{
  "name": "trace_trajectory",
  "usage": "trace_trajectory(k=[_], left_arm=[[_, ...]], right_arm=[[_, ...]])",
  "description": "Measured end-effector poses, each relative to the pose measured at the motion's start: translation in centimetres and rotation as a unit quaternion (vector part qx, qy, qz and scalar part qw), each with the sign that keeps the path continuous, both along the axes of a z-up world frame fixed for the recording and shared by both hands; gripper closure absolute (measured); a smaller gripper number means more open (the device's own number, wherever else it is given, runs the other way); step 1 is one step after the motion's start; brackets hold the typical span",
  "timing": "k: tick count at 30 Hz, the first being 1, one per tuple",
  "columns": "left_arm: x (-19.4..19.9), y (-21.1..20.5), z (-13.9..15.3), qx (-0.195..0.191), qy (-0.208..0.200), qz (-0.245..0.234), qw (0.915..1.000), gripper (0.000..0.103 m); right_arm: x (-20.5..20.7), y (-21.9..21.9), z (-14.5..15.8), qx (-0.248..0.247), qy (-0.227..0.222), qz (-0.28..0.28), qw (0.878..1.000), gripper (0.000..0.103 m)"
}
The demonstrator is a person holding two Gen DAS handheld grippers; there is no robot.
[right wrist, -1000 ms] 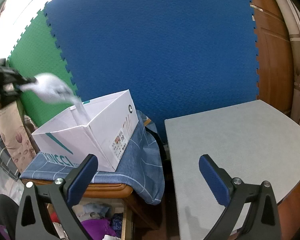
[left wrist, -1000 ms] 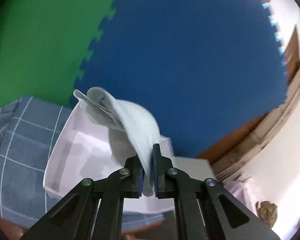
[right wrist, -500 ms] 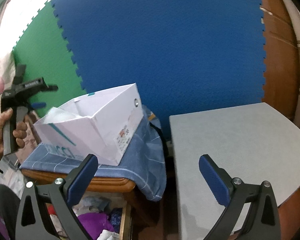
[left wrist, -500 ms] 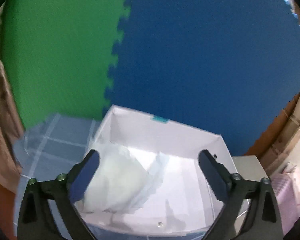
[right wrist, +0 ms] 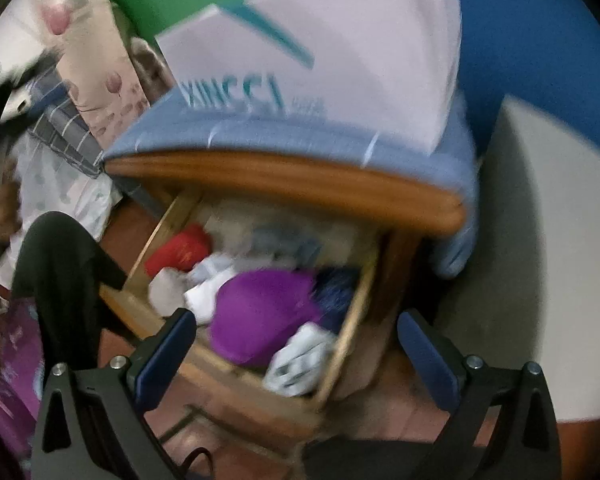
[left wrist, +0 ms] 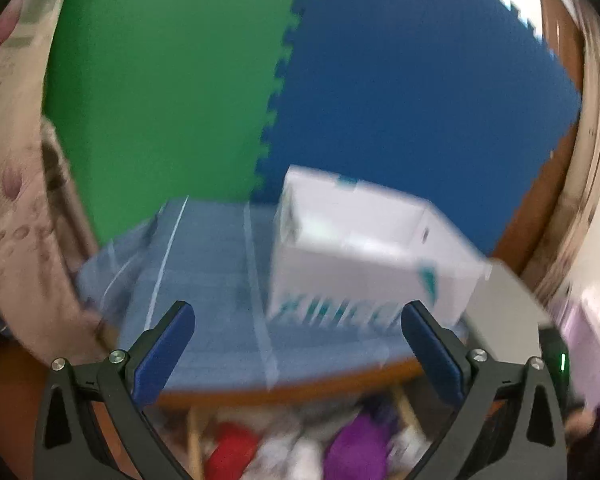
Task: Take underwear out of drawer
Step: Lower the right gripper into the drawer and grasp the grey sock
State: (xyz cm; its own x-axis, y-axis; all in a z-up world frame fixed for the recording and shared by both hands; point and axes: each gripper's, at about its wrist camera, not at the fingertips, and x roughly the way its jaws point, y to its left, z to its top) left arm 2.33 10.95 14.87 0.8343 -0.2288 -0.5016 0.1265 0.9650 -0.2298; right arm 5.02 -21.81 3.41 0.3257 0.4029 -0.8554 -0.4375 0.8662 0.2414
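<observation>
An open wooden drawer (right wrist: pixel 340 344) under the nightstand holds several garments: a purple one (right wrist: pixel 260 312), a red one (right wrist: pixel 180 250), white ones (right wrist: pixel 300 360) and a dark blue one (right wrist: pixel 336 292). My right gripper (right wrist: pixel 296 344) is open and empty, above the drawer's front. My left gripper (left wrist: pixel 298 344) is open and empty, in front of the nightstand; the drawer's purple garment (left wrist: pixel 356 444) and red garment (left wrist: pixel 232 448) show blurred below it. A white shoebox (left wrist: pixel 364 256) stands on the blue checked cloth (left wrist: pixel 204 280); its inside is hidden.
The shoebox (right wrist: pixel 332 52) sits above the drawer on the nightstand's wooden edge (right wrist: pixel 300 188). A grey table (right wrist: pixel 540 240) stands to the right. A floral pillow (right wrist: pixel 96 60) and bedding lie left. Green and blue foam mats (left wrist: pixel 400 100) cover the wall. A dark-clad leg (right wrist: pixel 60 280) is at left.
My left gripper pulled back and down from over the shoebox, leaving the pale garment inside. My right gripper swung down from the grey table toward the open drawer. Both views are motion-blurred.
</observation>
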Motion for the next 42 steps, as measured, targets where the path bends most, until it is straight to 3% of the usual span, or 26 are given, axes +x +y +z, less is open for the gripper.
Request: trace_trajectory(k=[3, 6, 8, 11, 15, 17, 26, 34, 37, 42], left_arm=[[-1.4, 2.1, -3.2, 0.002, 0.04, 0.001, 0.9992, 0.001], [-2.3, 3.5, -5.6, -0.017, 0.063, 0.006, 0.9978, 0.001], [-2.2, 4.6, -6.8, -0.054, 0.077, 0.01, 0.9955, 0.001], [-1.7, 6.0, -7.9, -0.124, 0.094, -0.004, 0.9878, 0.001], [-1.2, 7.2, -8.8, -0.17, 0.113, 0.004, 0.979, 0.001], [-1.4, 7.7, -9.1, -0.181, 0.112, 0.012, 0.977, 0.001], [-1.3, 7.4, -9.2, -0.17, 0.114, 0.01, 0.9788, 0.001], [-1.1, 7.9, -9.5, -0.181, 0.124, 0.018, 0.9755, 0.001], [-0.9, 8.1, -9.8, -0.191, 0.131, 0.023, 0.9726, 0.001], [-0.9, 8.3, -10.1, -0.197, 0.136, 0.028, 0.9707, 0.001]], right_arm=[[1.3, 1.2, -3.2, 0.001, 0.072, -0.024, 0.997, 0.009], [2.1, 2.0, -5.8, -0.013, 0.115, -0.044, 0.992, 0.015], [2.7, 2.1, -6.9, -0.023, 0.145, -0.054, 0.988, 0.023], [2.8, 2.9, -8.6, -0.058, 0.162, -0.054, 0.984, 0.023], [2.8, 3.3, -9.8, -0.054, 0.194, -0.056, 0.978, 0.023], [2.8, 3.6, -10.5, -0.045, 0.215, -0.053, 0.974, 0.029], [3.3, 3.8, -13.0, -0.057, 0.265, -0.061, 0.961, 0.031], [3.3, 4.5, -15.1, -0.11, 0.291, -0.06, 0.949, 0.034], [3.0, 4.5, -16.8, -0.142, 0.3, -0.062, 0.941, 0.073], [2.7, 4.7, -15.8, -0.115, 0.279, -0.039, 0.953, 0.078]])
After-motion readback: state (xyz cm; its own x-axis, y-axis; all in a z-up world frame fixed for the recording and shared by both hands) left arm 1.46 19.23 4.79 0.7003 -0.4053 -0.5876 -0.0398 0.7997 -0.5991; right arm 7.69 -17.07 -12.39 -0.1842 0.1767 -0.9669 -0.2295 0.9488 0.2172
